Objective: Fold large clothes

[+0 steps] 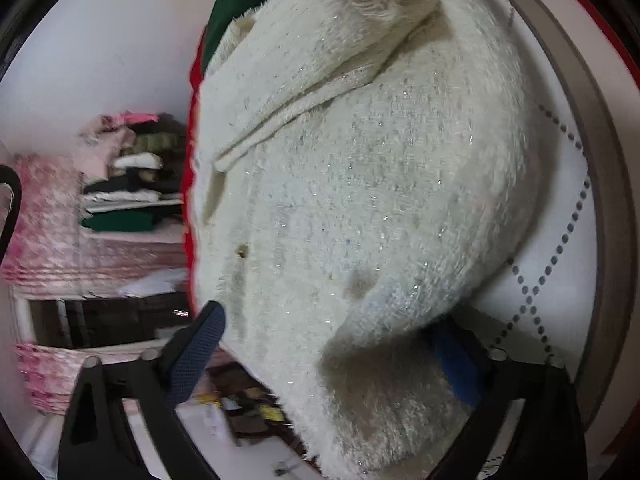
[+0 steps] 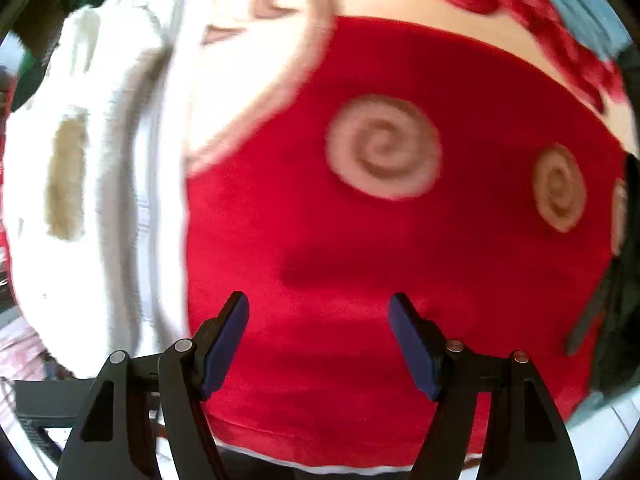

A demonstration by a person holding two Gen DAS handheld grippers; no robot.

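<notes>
**foldguy:** Sweater (image 1: 360,200) check: fluffy white knit, already doubled over with a sleeve laid across it. It fills the space ahead of the left gripper (image 1: 332,344) and spills between its fingers. Left-hand pad is bare, the right-hand blue pad is half buried under the hem. Fingers look spread wide with the knit bunched between them, but I can't tell whether they're actually pinching it or just sitting around it.

**mira_k:** And the other hand?

**foldguy:** Right gripper (image 2: 318,344) is spread wide and holding nothing. Red blanket (image 2: 400,220) with tan spirals sits straight ahead of its fingers, and the sweater's white edge (image 2: 100,160) is off past the left finger, apart from both pads.

**mira_k:** So which step is this?

**foldguy:** My guess is mid-fold, maybe one last fold or a tidy-up left. Next move probably wants the right gripper swung over toward the knit to take the free edge, while the left one gets a proper pinch on the hem.

**mira_k:** Anything you can't make out?

**foldguy:** Plenty. The right wrist view is smeared with blur, the hem under the left gripper is in shadow, and the green garment (image 1: 224,8) beyond the sweater is cut off at the frame edge. Stack of folded clothes (image 1: 132,176) way off to the left is too soft to sort out
</notes>
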